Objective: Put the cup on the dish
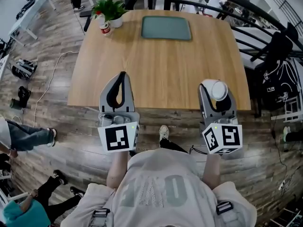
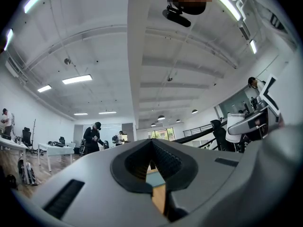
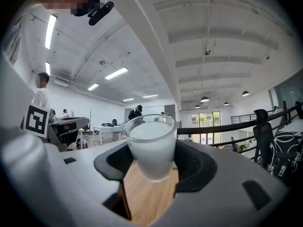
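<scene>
A frosted white cup (image 1: 219, 89) sits upright between the jaws of my right gripper (image 1: 218, 94), which is shut on it above the table's near right edge. In the right gripper view the cup (image 3: 150, 143) fills the gap of that gripper (image 3: 151, 164), with wood showing below it. The dish (image 1: 166, 27), a flat grey-green rounded rectangle, lies at the far middle of the wooden table (image 1: 161, 70). My left gripper (image 1: 123, 75) hovers over the near left edge, shut with nothing in it. In the left gripper view its tips (image 2: 152, 144) meet.
A potted green plant (image 1: 111, 9) and a small red can (image 1: 105, 29) stand at the table's far left corner. Black railings and chairs (image 1: 279, 46) run along the right side. People's legs and bags are on the floor at left.
</scene>
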`<state>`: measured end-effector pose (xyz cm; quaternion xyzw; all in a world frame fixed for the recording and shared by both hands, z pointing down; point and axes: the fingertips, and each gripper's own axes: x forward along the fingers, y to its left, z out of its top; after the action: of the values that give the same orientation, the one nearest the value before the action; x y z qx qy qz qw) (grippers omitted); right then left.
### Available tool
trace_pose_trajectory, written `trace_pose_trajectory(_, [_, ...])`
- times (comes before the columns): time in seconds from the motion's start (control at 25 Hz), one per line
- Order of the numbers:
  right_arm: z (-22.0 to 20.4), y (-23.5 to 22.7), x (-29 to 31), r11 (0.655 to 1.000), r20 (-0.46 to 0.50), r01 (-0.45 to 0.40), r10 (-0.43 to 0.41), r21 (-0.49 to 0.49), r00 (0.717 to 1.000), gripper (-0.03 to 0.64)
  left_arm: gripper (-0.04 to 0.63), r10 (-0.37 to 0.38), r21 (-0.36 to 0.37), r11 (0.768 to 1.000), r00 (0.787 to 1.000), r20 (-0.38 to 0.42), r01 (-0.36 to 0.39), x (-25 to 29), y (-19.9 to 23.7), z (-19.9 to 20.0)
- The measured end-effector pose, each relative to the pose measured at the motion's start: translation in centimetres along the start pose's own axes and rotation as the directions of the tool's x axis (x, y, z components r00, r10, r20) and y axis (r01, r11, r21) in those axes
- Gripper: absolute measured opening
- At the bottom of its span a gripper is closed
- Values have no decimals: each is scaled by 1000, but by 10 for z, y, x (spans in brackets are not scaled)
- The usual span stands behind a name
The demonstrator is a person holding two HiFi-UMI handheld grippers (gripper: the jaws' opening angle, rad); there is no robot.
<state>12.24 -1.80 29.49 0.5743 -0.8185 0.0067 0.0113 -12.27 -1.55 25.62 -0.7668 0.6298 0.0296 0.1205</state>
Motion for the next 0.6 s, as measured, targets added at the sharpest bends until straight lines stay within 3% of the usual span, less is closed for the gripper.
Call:
trace_pose_trajectory(0.32, [-2, -63, 72, 1000, -27, -20, 20, 3, 999, 267, 6, 41, 33, 999, 999, -22, -40, 89, -8, -16])
trace_pose_trajectory(0.6, [-11, -83, 115, 999, -54, -46, 47, 8, 997, 267, 6, 43, 29, 999, 996, -77, -41, 130, -10, -36])
